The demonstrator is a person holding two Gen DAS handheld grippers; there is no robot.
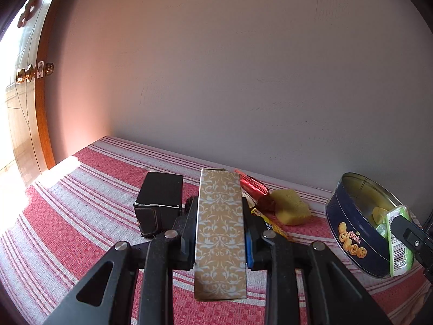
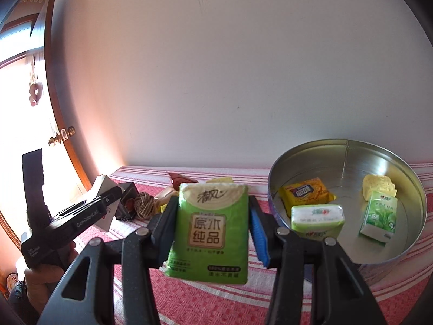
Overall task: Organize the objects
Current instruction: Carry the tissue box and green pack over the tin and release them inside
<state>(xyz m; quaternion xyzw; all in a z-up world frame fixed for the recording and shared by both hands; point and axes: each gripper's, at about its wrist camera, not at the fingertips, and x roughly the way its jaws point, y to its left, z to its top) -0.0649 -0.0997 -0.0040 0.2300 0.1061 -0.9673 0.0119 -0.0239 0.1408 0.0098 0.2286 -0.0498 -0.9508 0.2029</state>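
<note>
Right claw (image 2: 209,226) clamped on green tissue pack (image 2: 209,230), left claw (image 1: 219,233) clamped on gold-patterned box (image 1: 220,233); both lifted over the striped tabletop (image 2: 189,303).
Best carried toward 2 o'clock into the round tin (image 2: 406,243), lowered past the rim, set flat in the bare patch beside the packs already inside. Readable: "清风" and "原木纯品" on the held pack; "GenRobot.AI" on the left claw's body.
</note>
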